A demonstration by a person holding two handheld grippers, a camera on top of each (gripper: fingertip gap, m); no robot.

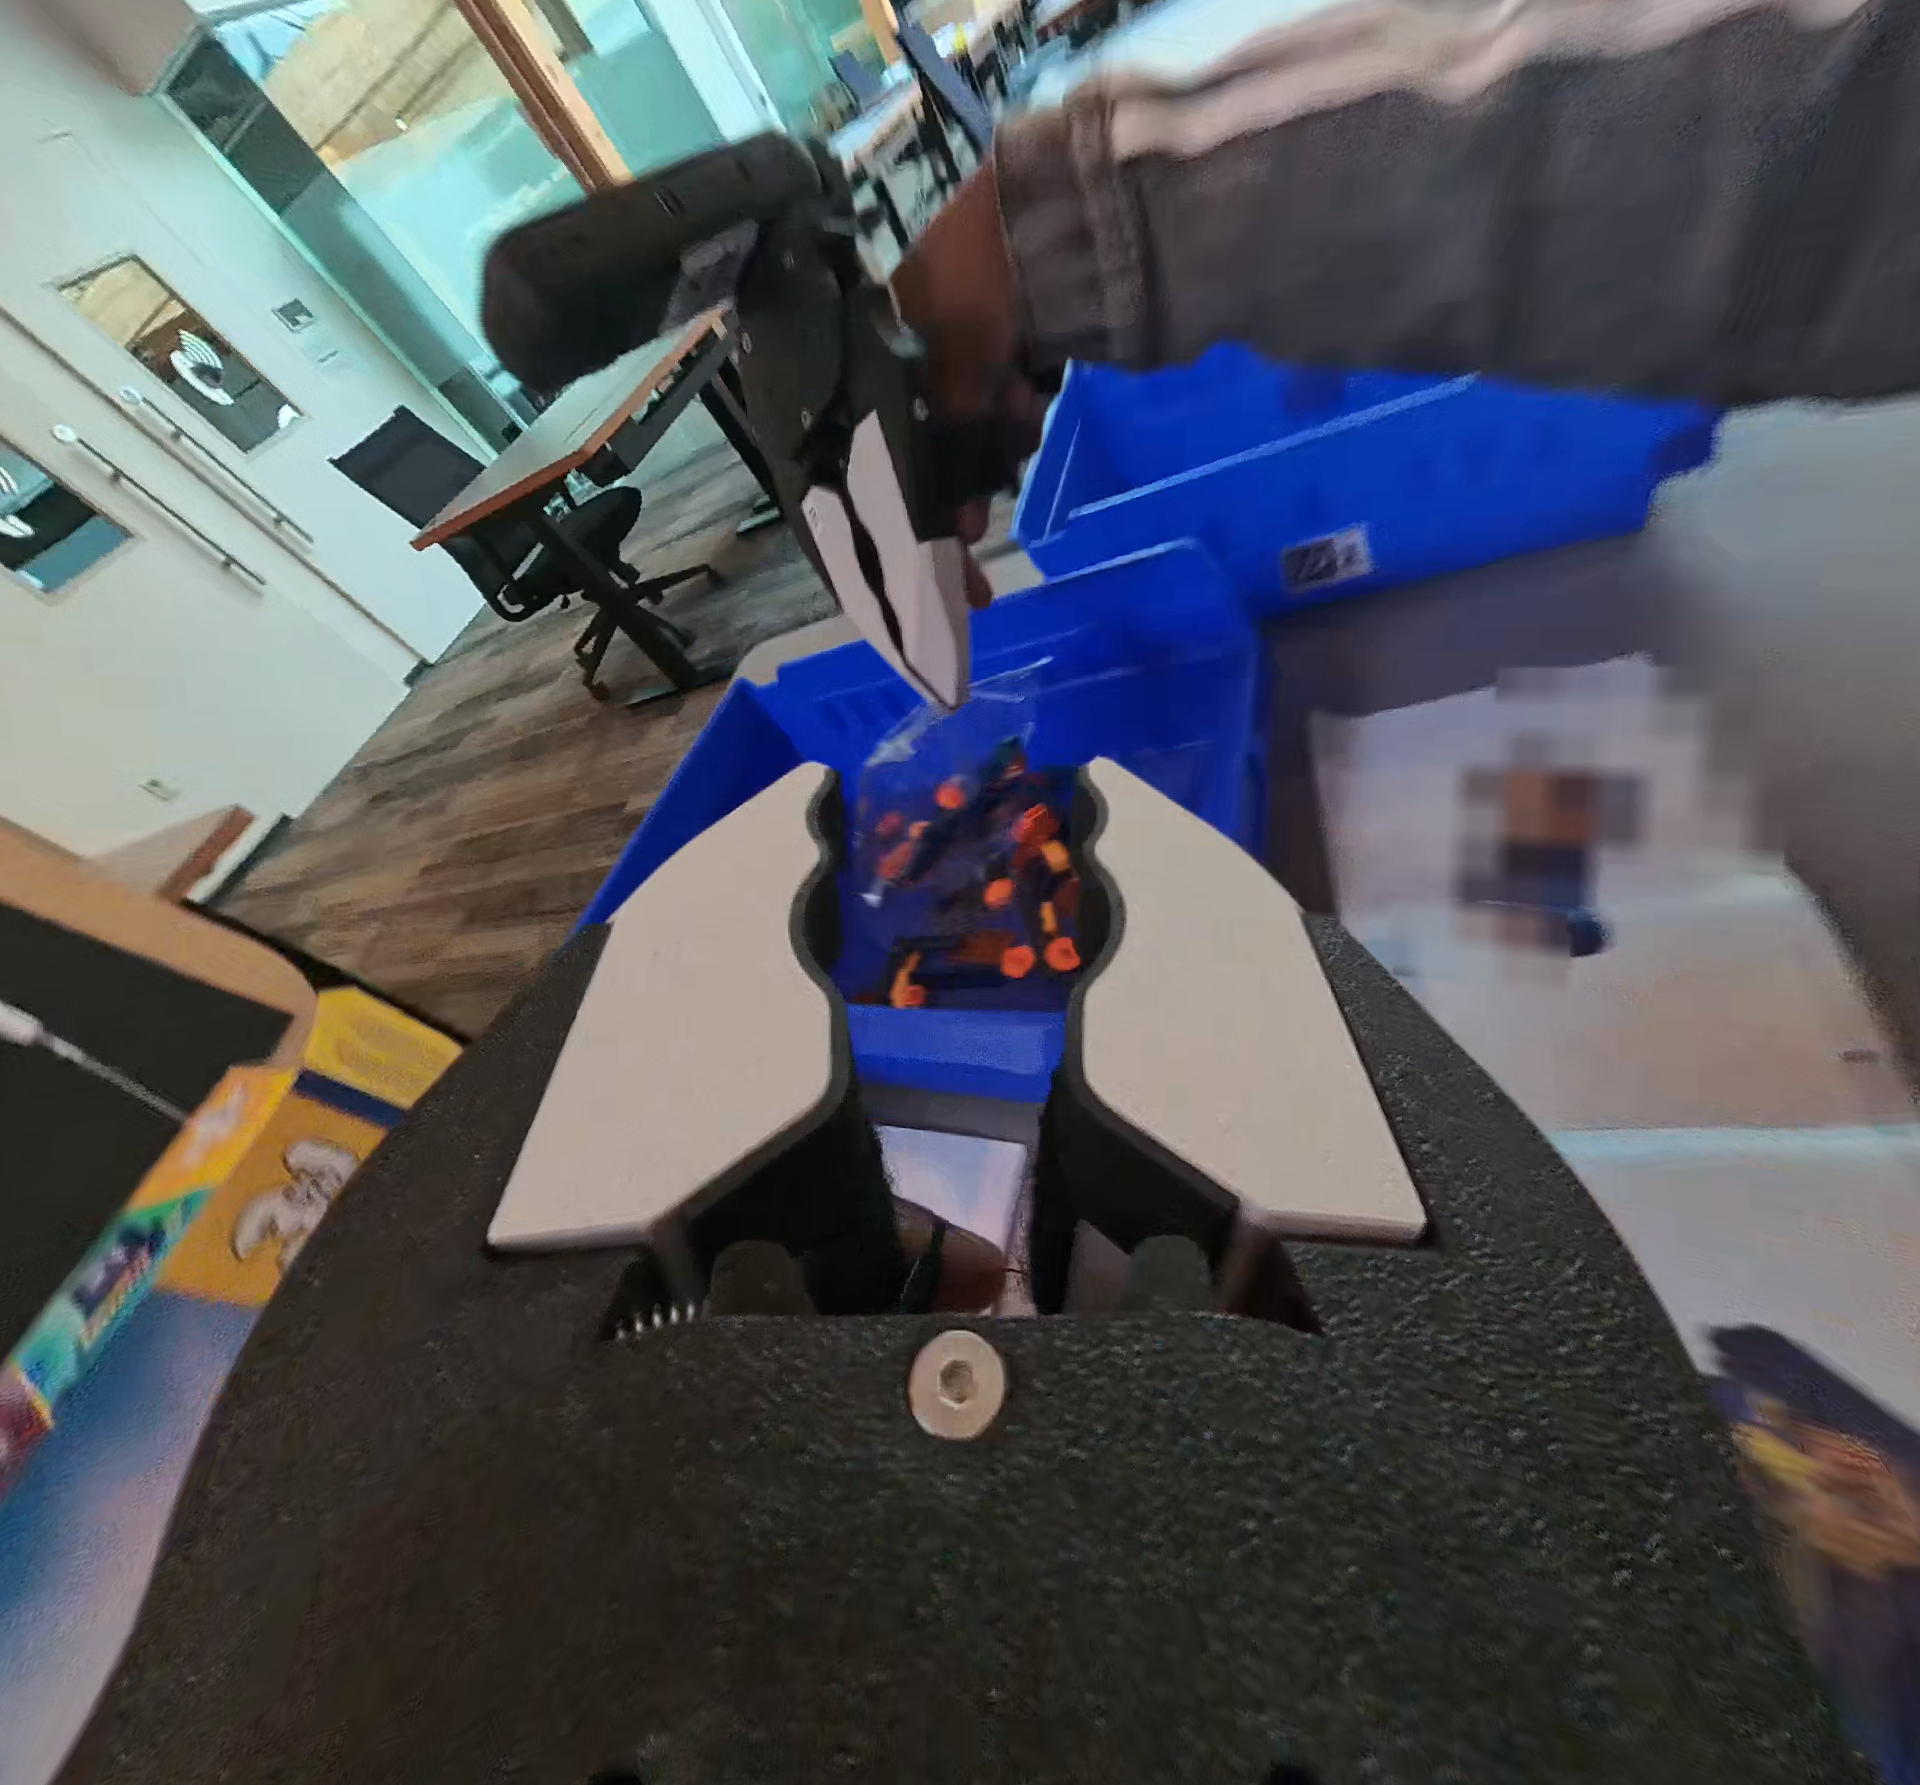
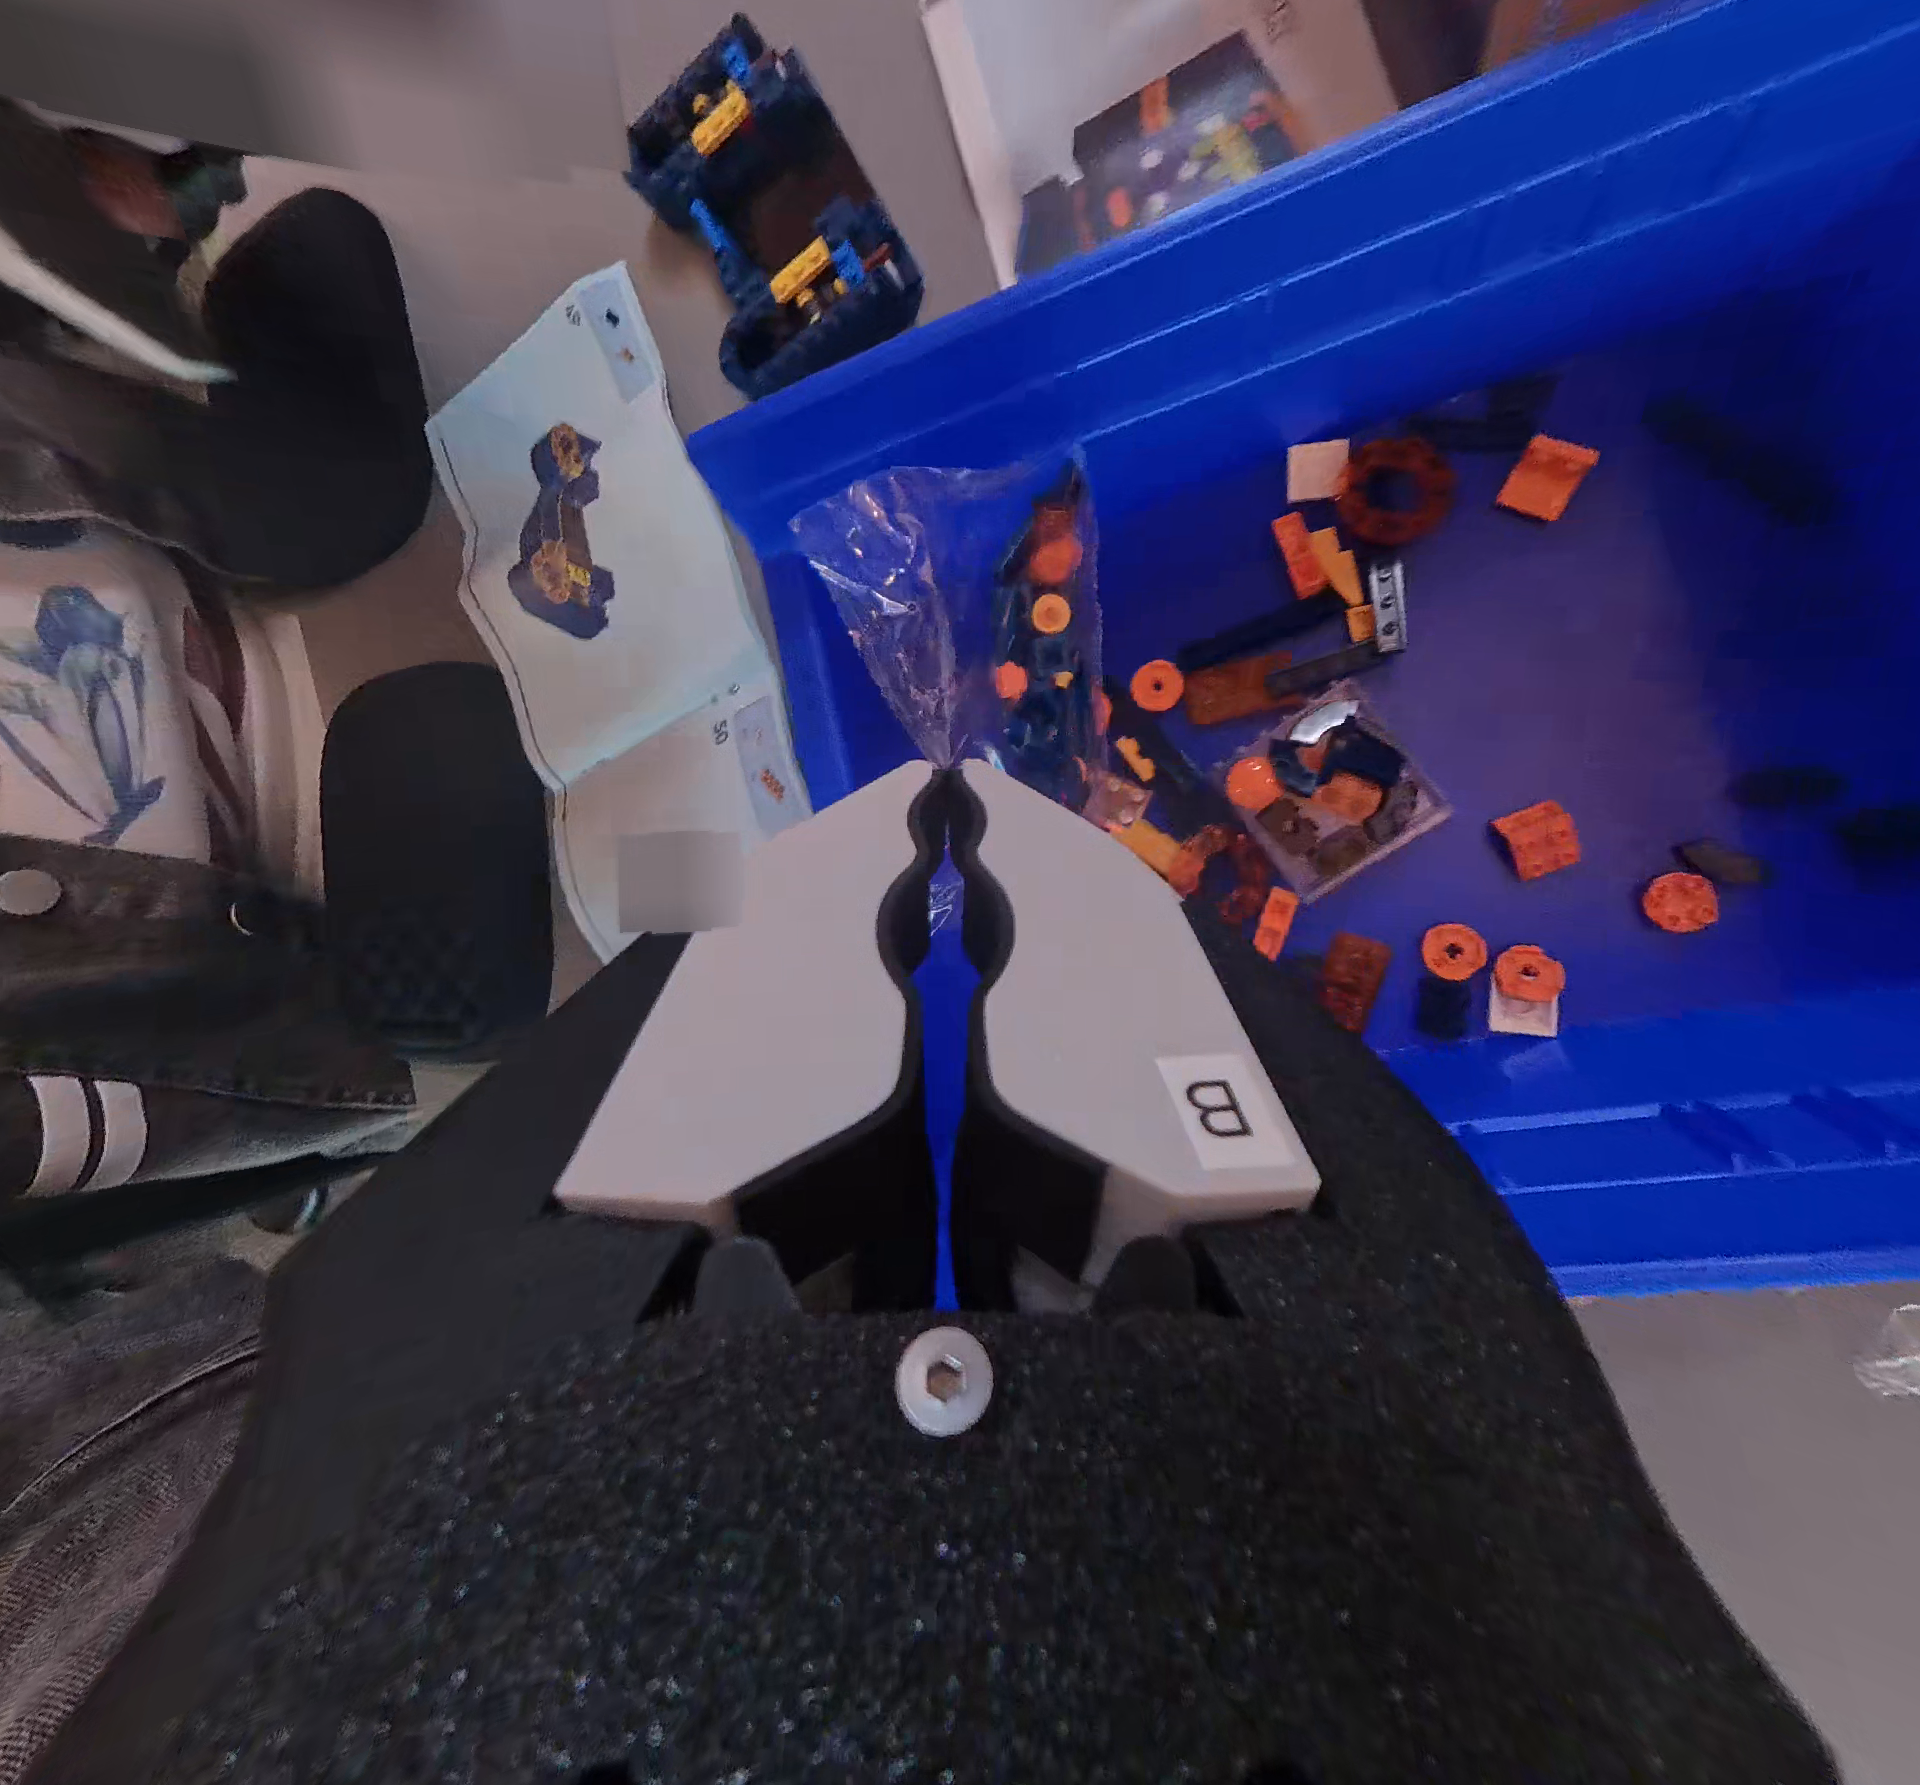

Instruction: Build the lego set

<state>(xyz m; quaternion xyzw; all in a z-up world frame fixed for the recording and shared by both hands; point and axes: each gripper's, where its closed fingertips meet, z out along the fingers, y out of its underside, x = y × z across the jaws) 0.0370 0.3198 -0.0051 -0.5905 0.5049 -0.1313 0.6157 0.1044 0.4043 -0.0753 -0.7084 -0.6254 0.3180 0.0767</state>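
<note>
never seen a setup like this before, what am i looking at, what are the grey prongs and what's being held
No robot: a person holds a handheld gripper in each hand, each with a camera looking along its grey jaws. The left wrist view shows the left gripper open, the bag hanging between its jaws, and the right gripper ahead. The right wrist view shows the right gripper shut on a corner of a clear plastic bag of orange and dark bricks, above a blue bin with loose bricks. Beside it lie an instruction booklet and a part-built model.

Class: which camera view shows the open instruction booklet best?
The right wrist view: the instruction booklet lies open beside the blue bin, its pages fully visible. The left wrist view shows nothing clearly identifiable as it.
</note>
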